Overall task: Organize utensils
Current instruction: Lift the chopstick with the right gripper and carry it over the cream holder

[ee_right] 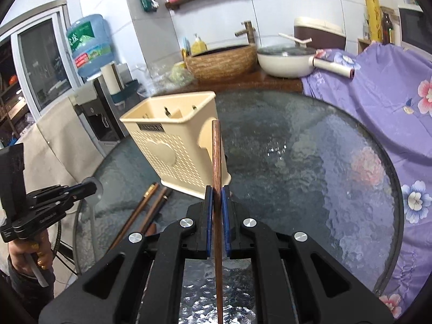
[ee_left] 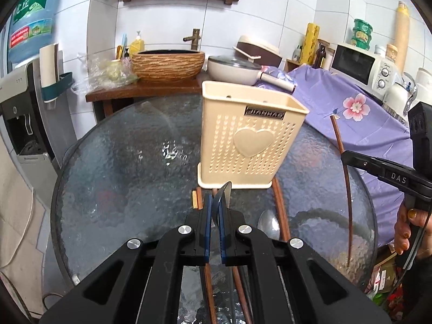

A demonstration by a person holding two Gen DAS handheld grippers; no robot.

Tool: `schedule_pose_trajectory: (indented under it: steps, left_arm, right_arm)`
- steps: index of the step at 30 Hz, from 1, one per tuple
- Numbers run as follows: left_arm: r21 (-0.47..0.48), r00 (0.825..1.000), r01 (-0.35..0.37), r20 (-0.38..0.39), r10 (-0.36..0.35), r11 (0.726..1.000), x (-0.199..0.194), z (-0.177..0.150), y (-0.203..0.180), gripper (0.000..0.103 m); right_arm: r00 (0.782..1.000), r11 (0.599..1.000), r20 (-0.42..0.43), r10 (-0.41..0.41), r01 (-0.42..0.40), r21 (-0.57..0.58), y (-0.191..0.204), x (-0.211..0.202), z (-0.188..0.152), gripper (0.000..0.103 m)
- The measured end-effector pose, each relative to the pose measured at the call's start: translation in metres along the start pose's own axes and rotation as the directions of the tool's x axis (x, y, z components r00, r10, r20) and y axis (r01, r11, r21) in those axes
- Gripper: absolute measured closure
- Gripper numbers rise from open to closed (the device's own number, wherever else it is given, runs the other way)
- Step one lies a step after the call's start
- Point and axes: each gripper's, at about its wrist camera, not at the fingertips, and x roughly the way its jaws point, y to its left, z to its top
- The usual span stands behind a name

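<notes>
Reading from the left, a blue water bottle (ee_left: pixel 31 19) carries a green and red label whose print is too blurred to make out. On the round glass worktop (ee_left: pixel 113 167) stands a cream utensil holder (ee_left: pixel 248 137) with a raised heart and a small metal nameplate whose letters I cannot decipher; the right wrist view shows its inner compartments, though I cannot tell if anything is inside. The left claw (ee_left: pixel 215 202) is clamped on a metal spoon (ee_left: pixel 225 193), only the bowl showing above the pads. Loose brown chopsticks (ee_right: pixel 147 205) and another spoon (ee_left: pixel 267 224) lie on the glass before the holder. The right claw (ee_right: pixel 216 191), lettered "DAS" on its side, pinches one wooden chopstick (ee_right: pixel 216 145), its lower end cut off by the frame.
</notes>
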Motion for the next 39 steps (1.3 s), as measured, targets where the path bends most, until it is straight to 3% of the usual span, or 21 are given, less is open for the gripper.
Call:
schedule_pose_trajectory:
  steps: [20,29,39]
  left_arm:
    - [-0.012,0.987,0.057,0.152,-0.055,0.998,-0.032,0.052,-0.006,0.098]
    - [-0.066,0.963,0.09,0.259,-0.07,0.994,-0.042,0.109,-0.001,0.098]
    - [-0.131,0.931,0.042,0.364,0.009,0.99,-0.033,0.18,0.006,0.098]
  right_arm:
    - [0.992,0.997,0.109,0.069,-0.063,-0.053,0.036,-0.049,0.046,0.096]
    - [0.985,0.991,0.137,0.109,-0.096,-0.098,0.058,-0.069,0.093,0.096]
    - [0.963,0.989,0.246,0.112,-0.083,-0.125,0.078,-0.09,0.167,0.096]
